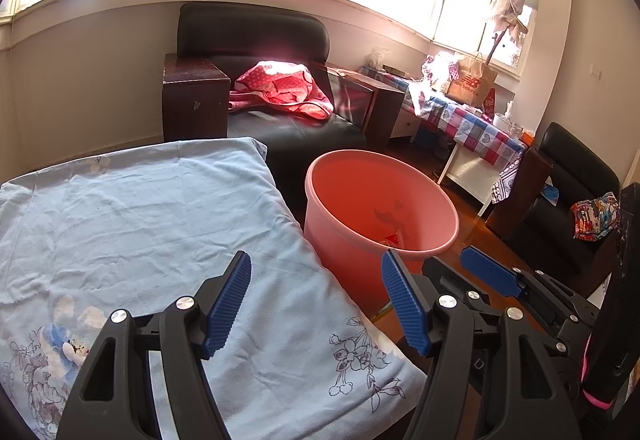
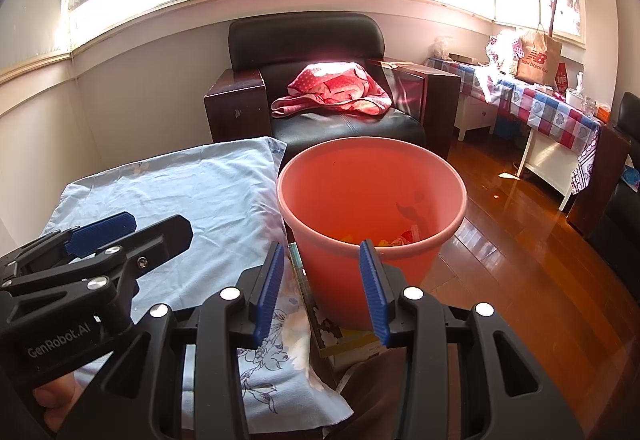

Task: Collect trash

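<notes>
Both of your grippers, left gripper and right gripper, stand apart and empty at lower centre, just beside the pink bucket holding wrappers.

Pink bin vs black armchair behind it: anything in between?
Nothing visible. In the right wrist view the pink bin's far rim meets the black armchair's seat front directly; the floor between is hidden.

Each hand-held gripper has black frames, ribbed blue pads, silver screws and white "GenRobot.AI" lettering.
</notes>
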`<state>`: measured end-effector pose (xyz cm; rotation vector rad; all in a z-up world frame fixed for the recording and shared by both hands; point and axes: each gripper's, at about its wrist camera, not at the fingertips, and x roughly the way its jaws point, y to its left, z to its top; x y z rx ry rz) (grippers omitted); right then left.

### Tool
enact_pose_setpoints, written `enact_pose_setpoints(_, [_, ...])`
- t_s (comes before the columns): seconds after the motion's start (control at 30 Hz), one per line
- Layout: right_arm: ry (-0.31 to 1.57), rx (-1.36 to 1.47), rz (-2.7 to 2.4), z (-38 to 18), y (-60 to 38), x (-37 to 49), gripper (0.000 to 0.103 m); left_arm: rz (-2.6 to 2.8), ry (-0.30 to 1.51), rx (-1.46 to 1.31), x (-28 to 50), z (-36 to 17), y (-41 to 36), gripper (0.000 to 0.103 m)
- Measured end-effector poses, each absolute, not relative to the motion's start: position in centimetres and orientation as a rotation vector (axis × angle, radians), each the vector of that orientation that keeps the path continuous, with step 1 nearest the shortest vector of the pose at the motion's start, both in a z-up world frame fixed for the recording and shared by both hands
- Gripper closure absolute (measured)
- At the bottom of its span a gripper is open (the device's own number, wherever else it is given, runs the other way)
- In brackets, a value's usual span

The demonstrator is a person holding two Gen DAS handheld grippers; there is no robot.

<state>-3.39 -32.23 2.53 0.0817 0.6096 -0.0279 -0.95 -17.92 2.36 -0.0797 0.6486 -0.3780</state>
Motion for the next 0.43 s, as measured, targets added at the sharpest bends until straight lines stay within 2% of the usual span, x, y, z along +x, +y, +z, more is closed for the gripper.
enact_pose_setpoints(0.43, [0.614,0.082,-0.025,2.35,-32.36,-3.46,0.063,-0.374,0.669,-0.085,-0.01,2.56,-17.84,0.036])
